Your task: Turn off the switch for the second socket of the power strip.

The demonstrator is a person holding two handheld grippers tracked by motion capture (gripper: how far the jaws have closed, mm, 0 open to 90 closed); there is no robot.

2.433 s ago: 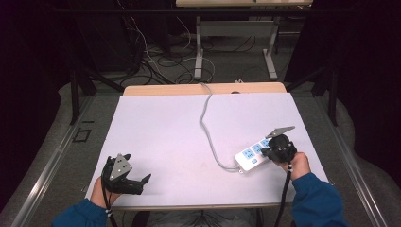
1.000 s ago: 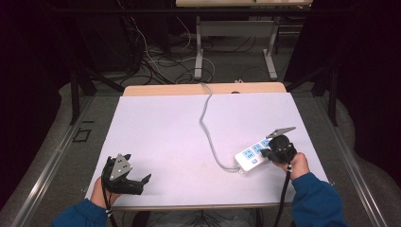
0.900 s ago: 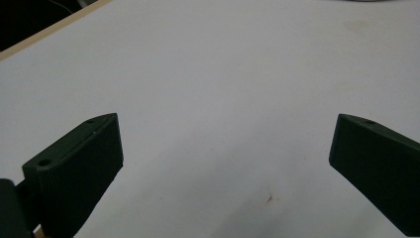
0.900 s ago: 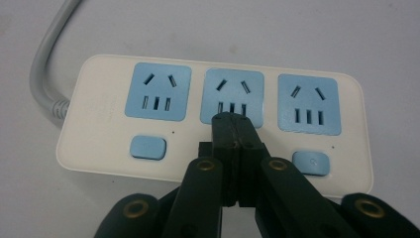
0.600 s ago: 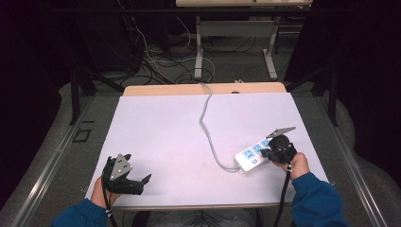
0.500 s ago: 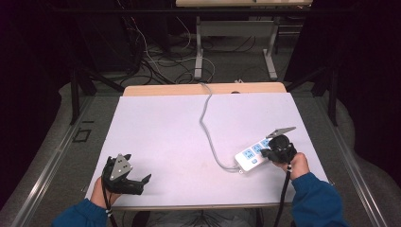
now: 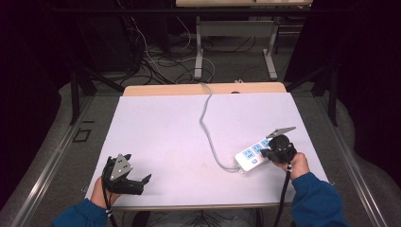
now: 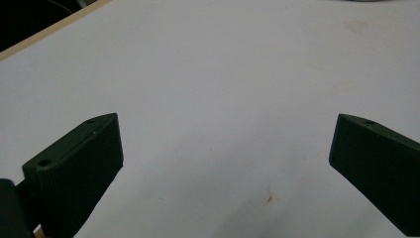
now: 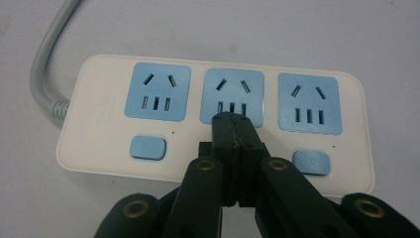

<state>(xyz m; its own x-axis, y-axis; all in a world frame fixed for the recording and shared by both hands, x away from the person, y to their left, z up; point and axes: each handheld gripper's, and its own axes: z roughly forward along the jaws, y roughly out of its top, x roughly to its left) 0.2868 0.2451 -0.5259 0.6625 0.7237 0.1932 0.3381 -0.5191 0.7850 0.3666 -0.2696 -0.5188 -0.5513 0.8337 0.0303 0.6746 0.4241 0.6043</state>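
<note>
high view, table: a white table top (image 7: 156,132) with a wooden far edge; dark floor and tangled cables lie beyond it.
high view, power strip: a white power strip (image 7: 253,155) with blue sockets lies near the table's right front corner; its grey cord (image 7: 206,120) curves away to the far edge.
high view, right gripper: the right gripper (image 7: 270,152), held in a blue-sleeved hand, points down onto the strip.
high view, left gripper: the left gripper (image 7: 137,182) sits at the front left corner, well apart from the strip, over bare table.
left gripper view, jaws: two black jaws stand wide apart, nothing between them, just plain white table below.
right gripper view, power strip: the strip (image 9: 99,129) lies crosswise, with three blue sockets in a row and blue buttons beneath the left and right ones.
right gripper view, jaws: the right gripper (image 9: 234,120) has its jaws pressed flat together, holding nothing; the joined tips sit over the lower edge of the middle socket (image 9: 233,91). actual contact cannot be told.
</note>
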